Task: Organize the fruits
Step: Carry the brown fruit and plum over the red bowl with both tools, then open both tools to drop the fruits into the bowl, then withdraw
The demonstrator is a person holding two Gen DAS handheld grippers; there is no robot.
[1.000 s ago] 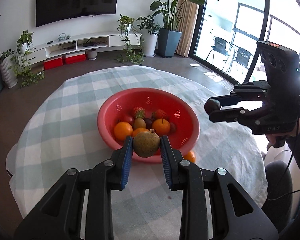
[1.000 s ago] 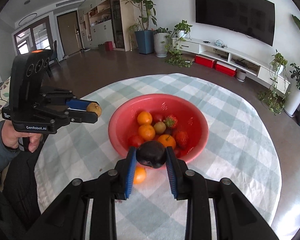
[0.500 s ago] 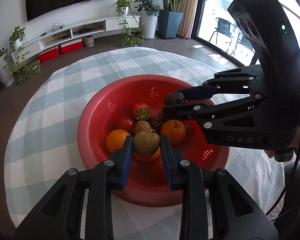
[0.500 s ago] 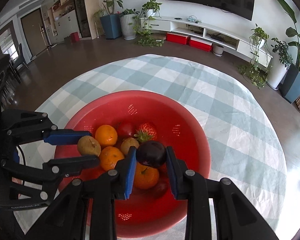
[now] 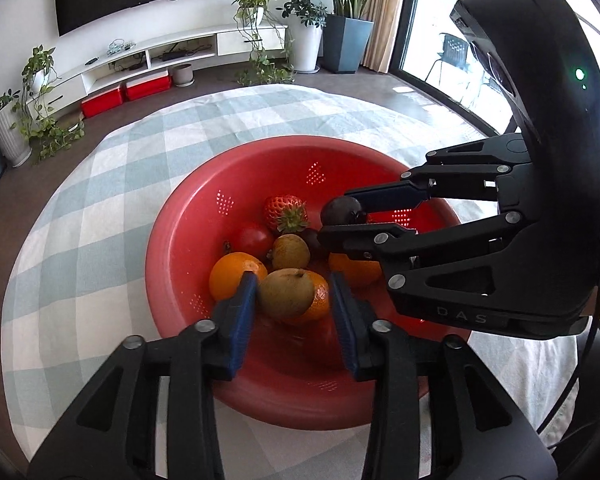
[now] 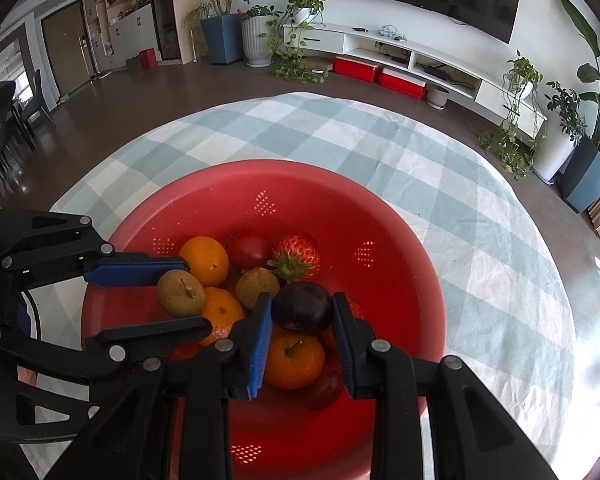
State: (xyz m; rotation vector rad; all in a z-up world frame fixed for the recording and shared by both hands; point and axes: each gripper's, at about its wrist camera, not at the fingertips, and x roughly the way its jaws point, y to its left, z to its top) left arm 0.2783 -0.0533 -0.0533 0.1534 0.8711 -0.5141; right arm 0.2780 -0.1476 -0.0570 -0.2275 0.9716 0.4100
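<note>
A red perforated bowl (image 5: 340,160) (image 6: 400,248) on the checked tablecloth holds oranges, a strawberry (image 5: 285,210), a tomato and brown fruits. My left gripper (image 5: 294,296) is over the bowl with its jaws parted; the brown kiwi-like fruit (image 5: 286,292) (image 6: 181,293) sits between them, with a gap on its right side. My right gripper (image 6: 302,308) is shut on a dark plum (image 6: 302,307) (image 5: 342,210) and holds it above the fruit pile, just right of the left gripper.
The round table with the green-white checked cloth (image 6: 440,184) stands in a living room. A TV bench, potted plants and red boxes line the far wall. The two grippers are close together over the bowl.
Both grippers moved forward from the table's edge to above the bowl. The left jaws have widened around the brown fruit. The right gripper still grips the plum.
</note>
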